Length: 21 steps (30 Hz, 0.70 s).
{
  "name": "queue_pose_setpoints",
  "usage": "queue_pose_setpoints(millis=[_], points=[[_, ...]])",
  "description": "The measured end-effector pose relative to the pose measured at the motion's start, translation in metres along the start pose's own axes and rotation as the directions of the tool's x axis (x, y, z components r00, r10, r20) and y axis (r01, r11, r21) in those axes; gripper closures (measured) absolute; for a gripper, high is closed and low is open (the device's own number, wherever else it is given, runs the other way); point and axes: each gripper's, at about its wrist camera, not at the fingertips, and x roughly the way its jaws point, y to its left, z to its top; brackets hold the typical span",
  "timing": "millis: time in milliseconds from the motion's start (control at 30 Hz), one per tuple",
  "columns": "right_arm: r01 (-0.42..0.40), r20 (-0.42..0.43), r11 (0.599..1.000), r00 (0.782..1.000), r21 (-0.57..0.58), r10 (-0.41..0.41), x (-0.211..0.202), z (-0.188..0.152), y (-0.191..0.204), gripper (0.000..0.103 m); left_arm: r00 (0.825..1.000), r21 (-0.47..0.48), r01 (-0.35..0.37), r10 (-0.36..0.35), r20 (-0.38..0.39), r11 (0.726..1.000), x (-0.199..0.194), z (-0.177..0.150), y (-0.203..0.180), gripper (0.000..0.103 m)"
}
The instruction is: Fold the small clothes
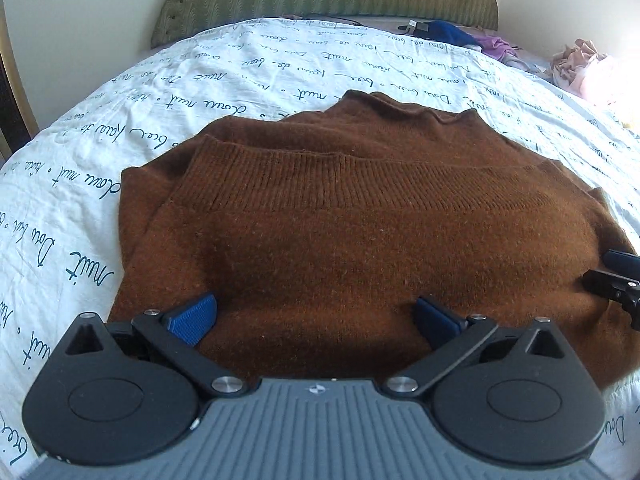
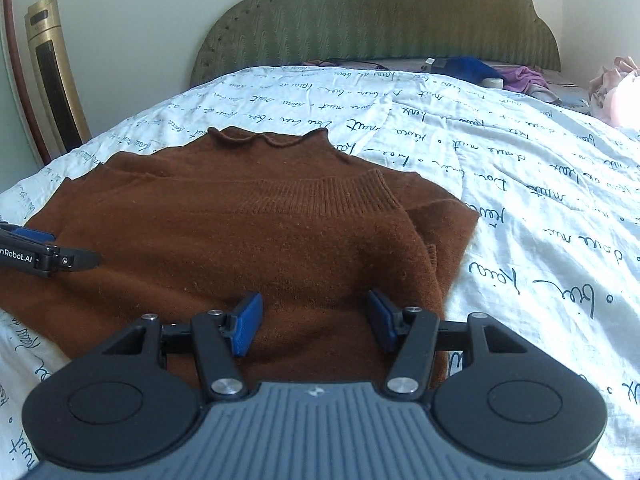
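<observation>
Both our grippers hang spread and empty over the near folded edge of the brown sweater (image 1: 340, 240): the left gripper (image 1: 316, 316) toward its left corner, the right gripper (image 2: 316, 322) toward its right. That sweater lies on the bed (image 2: 520, 200), hem already doubled up toward the collar. We judge a further fold remains; next each gripper must pinch a near corner.

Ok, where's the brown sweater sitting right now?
The brown sweater lies folded on the script-printed bedsheet, directly ahead of both open grippers, its collar toward the green headboard.
</observation>
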Motion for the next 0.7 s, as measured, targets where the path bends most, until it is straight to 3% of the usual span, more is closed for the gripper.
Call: queue_pose_setpoints(millis=[100,167,200,333,433,567,700], points=[[0.043,0.023,0.999,0.999,-0.010,-0.043,-0.015,0.006,0.013,0.044,1.000,-0.005,0.001,-0.001,-0.001,1.000,-0.003,0.000,0.001,0.000],[0.052,0.050,0.998,0.997,-0.033,-0.050,-0.025,0.006,0.024,0.028,1.000,-0.007,0.002,-0.002,0.000,1.000,-0.005,-0.001,0.001,0.000],[0.044,0.057,0.998,0.997,-0.040,-0.042,-0.028,0.005,0.027,0.027,1.000,-0.008,0.003,-0.003,0.001,1.000,-0.005,-0.001,0.001,0.000],[0.034,0.046,0.998,0.998,-0.059,-0.031,-0.030,-0.001,0.037,0.027,1.000,-0.009,0.006,-0.006,0.004,1.000,-0.004,-0.002,0.002,0.000],[0.106,-0.021,0.991,0.994,-0.083,-0.108,-0.014,-0.011,0.030,0.028,1.000,-0.006,0.011,-0.011,0.007,1.000,-0.003,-0.003,0.004,0.000],[0.072,-0.010,0.996,0.997,-0.057,-0.072,-0.015,-0.017,0.017,0.027,1.000,-0.014,0.015,-0.015,0.010,1.000,-0.011,-0.006,0.012,0.000],[0.087,0.007,0.996,0.996,-0.036,-0.087,-0.034,-0.014,0.023,0.027,0.994,-0.075,0.107,-0.104,0.034,0.992,-0.050,-0.020,0.036,0.000]])
